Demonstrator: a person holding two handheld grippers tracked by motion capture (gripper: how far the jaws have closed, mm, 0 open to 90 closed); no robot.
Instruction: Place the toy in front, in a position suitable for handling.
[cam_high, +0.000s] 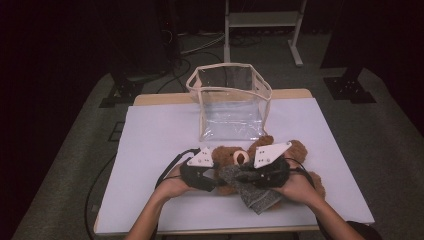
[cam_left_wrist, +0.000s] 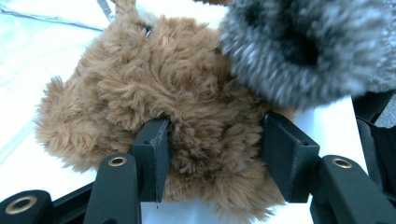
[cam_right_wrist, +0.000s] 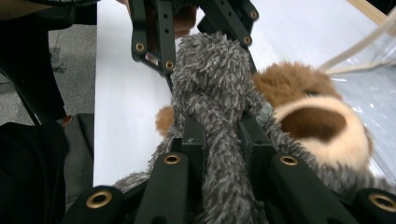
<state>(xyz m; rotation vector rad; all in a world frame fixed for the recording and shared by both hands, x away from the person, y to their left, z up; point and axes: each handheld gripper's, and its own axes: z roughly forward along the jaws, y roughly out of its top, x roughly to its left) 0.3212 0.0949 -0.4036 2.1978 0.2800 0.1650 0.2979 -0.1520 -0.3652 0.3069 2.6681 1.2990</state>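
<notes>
Both grippers engaged | left gripper (cam_left_wrist: 215, 154) clamps teddy bear (cam_left_wrist: 163, 102) | right gripper (cam_right_wrist: 222, 140) pinches grey sock (cam_right_wrist: 219, 93) | step: dressing bear | next: draw sock toward 6 o'clock over limb.

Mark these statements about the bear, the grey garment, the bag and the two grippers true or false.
1. The right gripper is shut on the grey garment. True.
2. The left gripper grips the clear bag. False: its jaws clamp the bear's brown fur.
3. The bear sits inside the clear bag. False: it lies on the white table in front of the bag.
4. The bag stands upright with its top open. True.
5. The garment is bright red. False: it is grey and fuzzy.
</notes>
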